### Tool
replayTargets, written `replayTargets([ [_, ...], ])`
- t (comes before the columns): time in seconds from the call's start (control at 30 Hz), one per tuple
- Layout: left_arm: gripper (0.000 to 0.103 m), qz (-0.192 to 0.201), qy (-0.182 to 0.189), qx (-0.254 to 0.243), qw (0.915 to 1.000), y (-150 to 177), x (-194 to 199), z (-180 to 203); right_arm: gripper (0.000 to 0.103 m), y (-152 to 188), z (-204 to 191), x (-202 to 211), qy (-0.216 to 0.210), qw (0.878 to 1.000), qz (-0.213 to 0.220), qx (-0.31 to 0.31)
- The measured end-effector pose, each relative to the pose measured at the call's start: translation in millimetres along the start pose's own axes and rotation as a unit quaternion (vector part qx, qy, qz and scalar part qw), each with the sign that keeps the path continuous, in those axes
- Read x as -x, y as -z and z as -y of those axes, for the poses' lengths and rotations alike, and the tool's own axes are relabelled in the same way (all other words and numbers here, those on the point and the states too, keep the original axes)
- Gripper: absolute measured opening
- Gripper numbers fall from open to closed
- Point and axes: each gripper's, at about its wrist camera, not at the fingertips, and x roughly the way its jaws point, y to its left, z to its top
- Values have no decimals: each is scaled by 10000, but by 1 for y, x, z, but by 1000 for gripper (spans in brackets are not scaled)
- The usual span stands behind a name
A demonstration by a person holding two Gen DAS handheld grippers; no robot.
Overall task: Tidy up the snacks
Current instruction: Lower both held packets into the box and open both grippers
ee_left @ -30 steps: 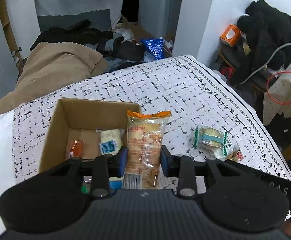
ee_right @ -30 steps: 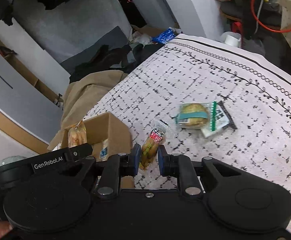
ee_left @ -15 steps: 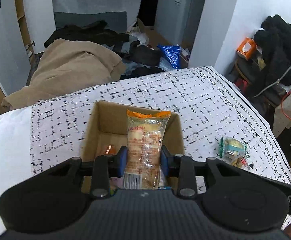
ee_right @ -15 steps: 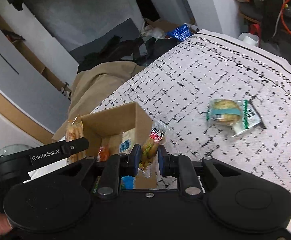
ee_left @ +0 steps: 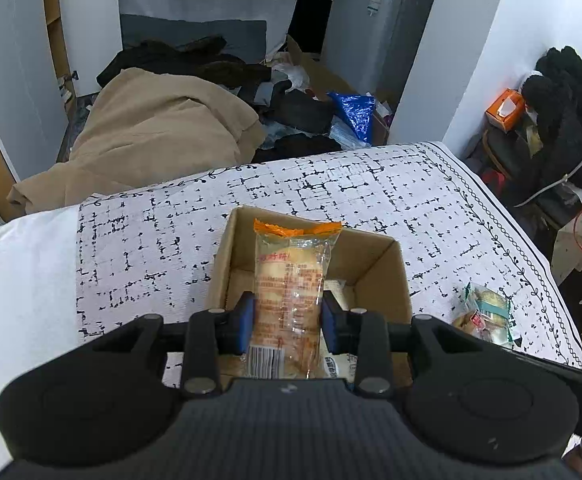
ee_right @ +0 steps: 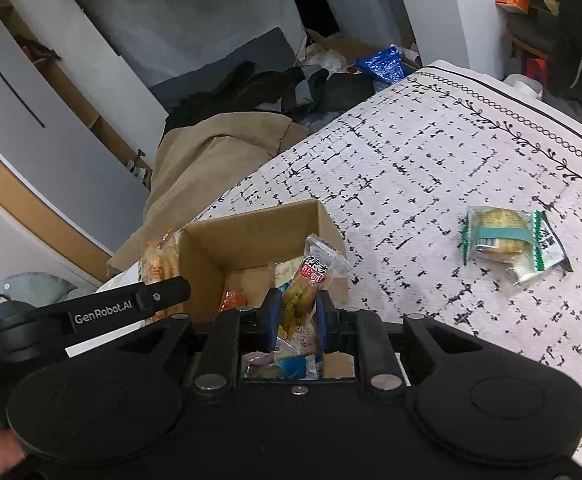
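1. In the left wrist view, a tan blanket (ee_left: 159,128) lies heaped in the upper left of the frame, beyond the bed (ee_left: 139,248) with its black-and-white patterned cover.
2. At centre, the left tongs (ee_left: 289,316) are clenched on a clear bread packet (ee_left: 291,296) with an orange top seal, held upright over the open cardboard box (ee_left: 383,264) on the bed.
3. At the right edge, two small snack packets (ee_left: 487,312) lie on the cover, just beside the box.
4. In the right wrist view, the box (ee_right: 211,252) sits left of centre with several wrapped snacks inside.
5. At lower centre, the right tongs (ee_right: 297,320) grip a narrow snack stick packet (ee_right: 311,280) over the box's right side.
6. At the right, a green-edged biscuit packet (ee_right: 503,236) lies flat on the cover, well apart from the box.
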Motion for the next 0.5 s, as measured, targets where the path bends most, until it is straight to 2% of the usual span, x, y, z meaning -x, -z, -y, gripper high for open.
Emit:
replayTargets([
  [0.3, 34, -117, 217, 283, 9993, 0, -13, -15, 19, -5, -22, -14, 152, 9996, -14, 257],
  [0.5, 34, -170, 152, 354, 9991, 0, -16, -20, 19, -11, -28, -16, 247, 9992, 88, 306],
])
